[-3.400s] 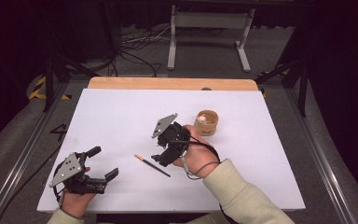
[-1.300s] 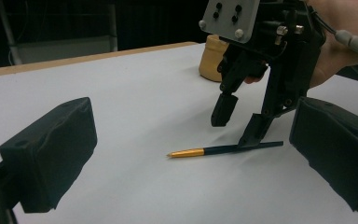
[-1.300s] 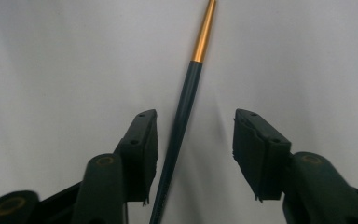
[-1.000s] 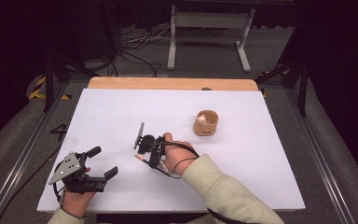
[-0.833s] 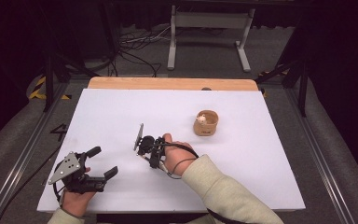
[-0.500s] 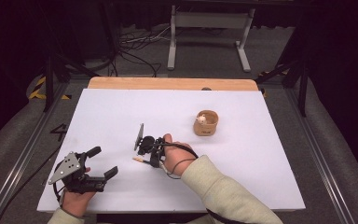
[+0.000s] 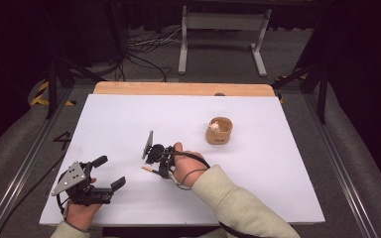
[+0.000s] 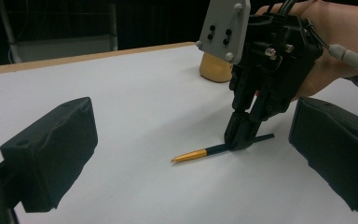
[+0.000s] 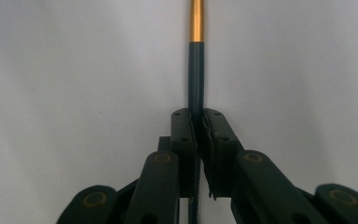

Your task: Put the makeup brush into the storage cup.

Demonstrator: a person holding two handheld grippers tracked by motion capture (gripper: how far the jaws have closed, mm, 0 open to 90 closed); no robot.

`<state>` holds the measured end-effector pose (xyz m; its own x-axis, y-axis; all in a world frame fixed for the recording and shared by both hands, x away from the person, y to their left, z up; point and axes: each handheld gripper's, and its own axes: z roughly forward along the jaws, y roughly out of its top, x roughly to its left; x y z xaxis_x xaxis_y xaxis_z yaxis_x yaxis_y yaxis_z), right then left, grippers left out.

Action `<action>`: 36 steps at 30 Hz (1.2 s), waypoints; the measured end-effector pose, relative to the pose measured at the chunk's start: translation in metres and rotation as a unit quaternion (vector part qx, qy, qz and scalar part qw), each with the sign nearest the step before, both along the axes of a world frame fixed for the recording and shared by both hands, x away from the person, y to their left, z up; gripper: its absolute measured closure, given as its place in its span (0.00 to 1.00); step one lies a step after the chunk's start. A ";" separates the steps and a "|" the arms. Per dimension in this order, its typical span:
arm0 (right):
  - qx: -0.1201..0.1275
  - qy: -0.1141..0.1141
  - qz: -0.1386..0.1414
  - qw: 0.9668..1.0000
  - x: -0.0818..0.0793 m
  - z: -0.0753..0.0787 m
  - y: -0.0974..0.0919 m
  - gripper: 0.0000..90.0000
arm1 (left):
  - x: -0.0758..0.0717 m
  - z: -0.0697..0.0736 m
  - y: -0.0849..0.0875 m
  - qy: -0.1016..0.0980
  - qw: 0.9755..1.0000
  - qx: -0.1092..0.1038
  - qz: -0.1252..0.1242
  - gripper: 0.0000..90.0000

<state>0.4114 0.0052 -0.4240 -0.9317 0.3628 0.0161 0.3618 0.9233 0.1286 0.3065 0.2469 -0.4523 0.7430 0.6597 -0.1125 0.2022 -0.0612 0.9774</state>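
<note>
A thin pen (image 8: 219, 150) with a dark body and a gold end lies flat on the white table (image 7: 287, 173), near its middle and somewhat toward the person's edge, gold end pointing left.

In the right gripper view the pen (image 9: 196, 70) is cut off by the top edge, and its lower part is hidden between the closed jaws. In the high view the right gripper (image 7: 155, 159) covers most of the pen. The small white thing inside the cup (image 7: 219, 131) is too small to tell.
</note>
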 end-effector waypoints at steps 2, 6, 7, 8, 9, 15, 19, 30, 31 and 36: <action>0.002 -0.002 0.002 1.000 0.000 0.001 -0.001 0.93 | 0.000 0.000 0.000 0.001 1.000 -0.001 0.000 0.02; 0.013 -0.005 -0.003 1.000 0.000 0.007 -0.003 0.93 | 0.000 0.000 0.000 0.002 1.000 -0.002 0.000 0.02; 0.017 -0.006 -0.004 1.000 -0.001 0.010 -0.004 0.93 | 0.000 0.000 0.000 0.002 1.000 -0.002 0.000 0.02; 0.023 -0.008 -0.008 1.000 -0.001 0.015 -0.006 0.93 | 0.000 0.000 0.000 0.001 1.000 -0.001 0.001 0.02; 0.028 -0.010 -0.006 1.000 -0.001 0.018 -0.007 0.93 | 0.000 0.000 0.000 0.001 1.000 -0.001 0.002 0.02; 0.053 -0.028 -0.008 0.998 -0.004 0.032 -0.014 0.93 | 0.000 -0.001 0.000 0.003 1.000 0.001 0.000 0.02; 0.080 -0.046 -0.013 0.996 -0.006 0.045 -0.021 0.93 | 0.001 -0.001 0.000 0.002 1.000 0.001 0.002 0.02; 0.159 -0.081 -0.032 0.983 -0.013 0.072 -0.040 0.93 | 0.001 0.000 0.000 0.001 1.000 0.000 0.002 0.02; 0.159 -0.081 -0.032 0.983 -0.013 0.072 -0.040 0.93 | 0.001 0.000 0.000 0.001 1.000 0.000 0.002 0.02; 0.192 -0.103 -0.036 0.975 -0.019 0.080 -0.046 0.93 | 0.001 -0.001 0.000 0.003 1.000 -0.001 0.001 0.02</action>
<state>0.3925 -0.0408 -0.3440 -0.9021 0.4311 -0.0205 0.3537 0.7656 0.5374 0.3071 0.2469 -0.4528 0.7412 0.6609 -0.1178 0.2078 -0.0591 0.9764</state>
